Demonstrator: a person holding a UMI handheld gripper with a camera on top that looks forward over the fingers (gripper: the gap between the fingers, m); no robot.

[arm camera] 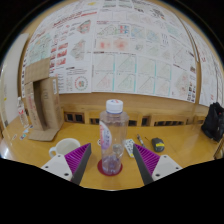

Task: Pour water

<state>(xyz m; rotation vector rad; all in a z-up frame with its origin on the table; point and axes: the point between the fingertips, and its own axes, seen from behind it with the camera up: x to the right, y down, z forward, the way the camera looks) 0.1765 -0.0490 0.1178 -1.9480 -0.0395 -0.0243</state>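
Spread tool (111, 163) framing upright bottle (112, 135) (cup (63, 147) nearby on table (180, 162)); best closing squarely mid-body before lifting.

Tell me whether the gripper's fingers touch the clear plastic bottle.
Apart. The gripper view shows the clear plastic bottle standing between the open gripper, table visible at either side of it.

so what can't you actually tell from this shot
Gripper view only:
- Water level in the bottle: the clear wall and label give no readable line.
- Bottle base: the finger pads flank it, so whether they press on it is unclear.
- Cup contents: only its side and rim show, and the near finger covers part of it.
- Prints on the wall posters: too small to read.
- Dark bag: cut off at the view's edge.
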